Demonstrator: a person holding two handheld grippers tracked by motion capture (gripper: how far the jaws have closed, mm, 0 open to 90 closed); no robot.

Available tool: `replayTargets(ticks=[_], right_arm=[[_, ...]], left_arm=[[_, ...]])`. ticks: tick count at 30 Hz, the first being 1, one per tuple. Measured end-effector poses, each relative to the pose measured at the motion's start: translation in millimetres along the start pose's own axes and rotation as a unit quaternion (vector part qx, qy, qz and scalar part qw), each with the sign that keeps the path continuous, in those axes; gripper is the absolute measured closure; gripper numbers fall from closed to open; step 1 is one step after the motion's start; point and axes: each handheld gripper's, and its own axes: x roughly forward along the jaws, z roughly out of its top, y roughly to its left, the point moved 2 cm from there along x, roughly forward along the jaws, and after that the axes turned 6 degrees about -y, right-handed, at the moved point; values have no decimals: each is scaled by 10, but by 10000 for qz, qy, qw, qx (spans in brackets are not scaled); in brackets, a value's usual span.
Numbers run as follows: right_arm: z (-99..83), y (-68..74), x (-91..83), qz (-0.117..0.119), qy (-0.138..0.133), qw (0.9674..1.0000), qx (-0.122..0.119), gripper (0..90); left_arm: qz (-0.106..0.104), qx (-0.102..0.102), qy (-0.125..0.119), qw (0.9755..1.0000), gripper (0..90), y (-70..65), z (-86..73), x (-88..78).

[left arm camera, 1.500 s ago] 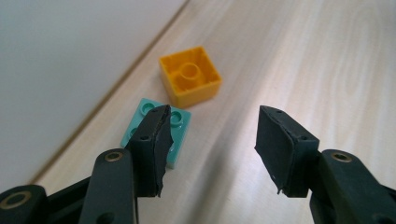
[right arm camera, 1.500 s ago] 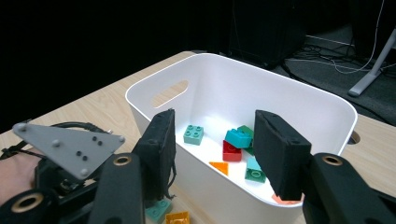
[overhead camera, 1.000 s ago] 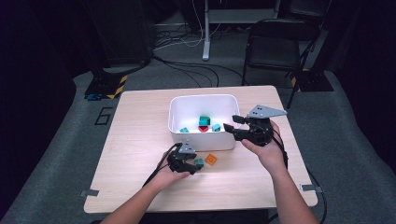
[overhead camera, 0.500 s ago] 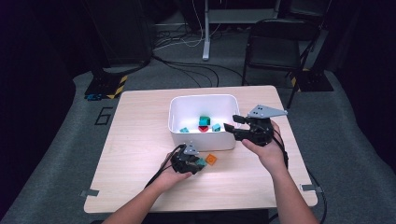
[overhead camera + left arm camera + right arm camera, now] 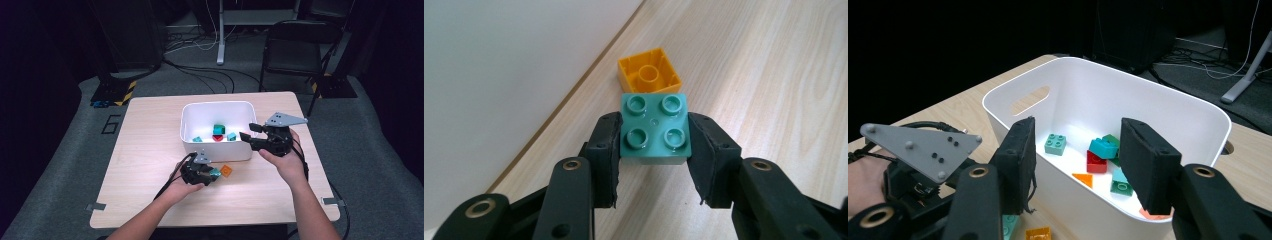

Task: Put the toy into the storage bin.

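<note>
Left gripper (image 5: 654,145) — jaws just closed on a teal brick (image 5: 655,131) near the white bin (image 5: 190,135), ready for lifting; right gripper (image 5: 1075,165) waits half-open, empty, over the bin's right rim — orange brick (image 5: 650,76) beside

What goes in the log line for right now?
left gripper: shut on teal brick | right gripper: open, empty | orange brick: on table

High view overhead, far; gripper views close; shared: white bin (image 5: 216,145).
</note>
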Motion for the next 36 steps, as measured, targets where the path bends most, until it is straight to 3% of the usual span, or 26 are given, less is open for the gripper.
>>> replayTargets(ticks=[20,36], right_arm=[[-7,-3,7,-7,13,10000,2,485],[-13,-14,7,-8,24,10000,25,486]], left_arm=[[25,98,-54,9999,582,16,317,-375],[69,155,-195,9997,581,90,731,-699]])
